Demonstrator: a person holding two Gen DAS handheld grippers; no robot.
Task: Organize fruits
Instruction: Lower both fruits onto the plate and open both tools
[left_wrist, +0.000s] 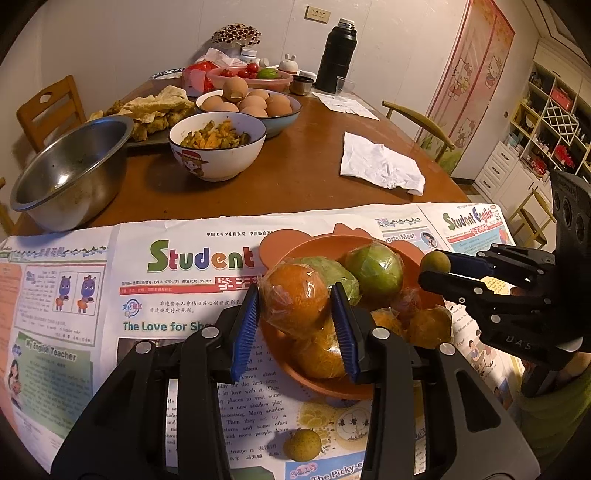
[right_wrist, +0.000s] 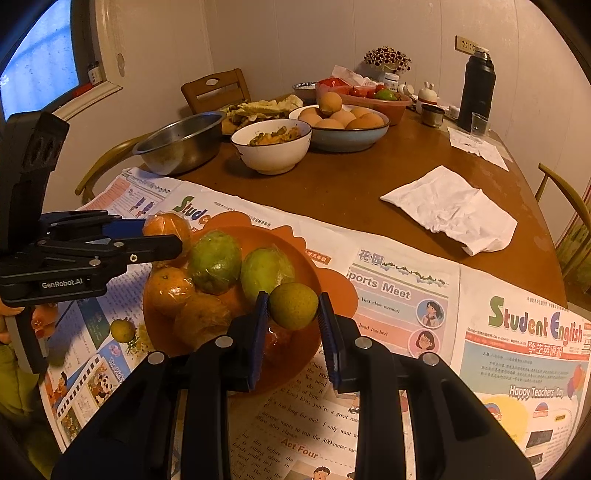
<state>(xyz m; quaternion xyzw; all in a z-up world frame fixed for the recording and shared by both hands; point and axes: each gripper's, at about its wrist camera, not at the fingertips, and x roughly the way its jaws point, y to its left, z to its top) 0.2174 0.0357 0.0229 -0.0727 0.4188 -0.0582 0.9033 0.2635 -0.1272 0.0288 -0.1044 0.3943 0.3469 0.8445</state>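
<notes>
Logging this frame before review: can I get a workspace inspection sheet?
Surface: wooden table, near edge covered by newspaper.
Job's things: orange bowl of wrapped fruit; one small fruit loose on the paper.
Clutter: steel bowl, food bowl, eggs, napkin, flask.
Grippers: left gripper shut on wrapped orange; right gripper shut on small green fruit over the bowl.
Cables: nothing seen.
Surroundings: chairs, shelves.
</notes>
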